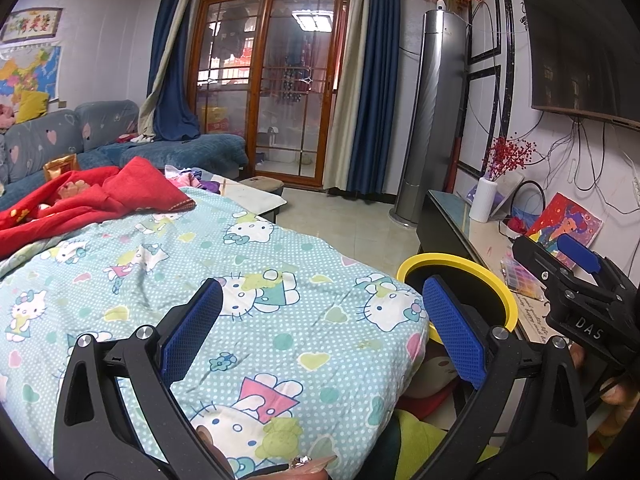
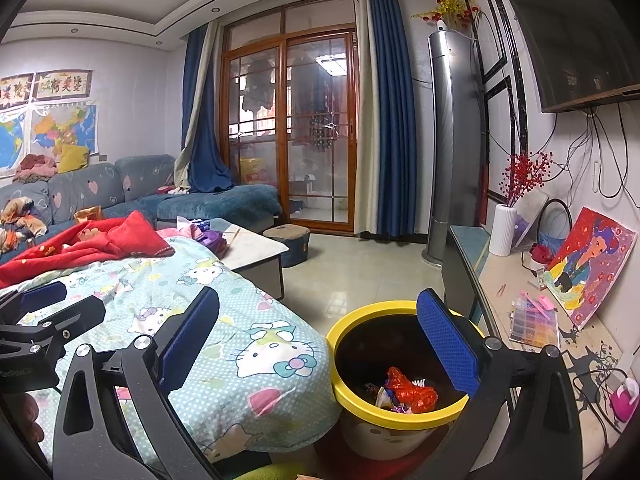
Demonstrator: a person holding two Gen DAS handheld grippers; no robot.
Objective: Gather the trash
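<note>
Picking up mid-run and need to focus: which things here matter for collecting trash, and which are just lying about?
For the job:
- yellow-rimmed bin, beside the quilt
- red wrapper and other scraps, already inside the bin
- left tongs and right tongs, both open and empty

Just lying about:
- Hello Kitty quilt
- red blanket
- white vase
- painting
- bead box

Open left claw [image 1: 322, 330] over quilt [image 1: 256, 264]

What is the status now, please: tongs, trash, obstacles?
Left tongs open, empty. Right tongs open, empty. Wrappers already in bin. Nothing in the way.
</note>
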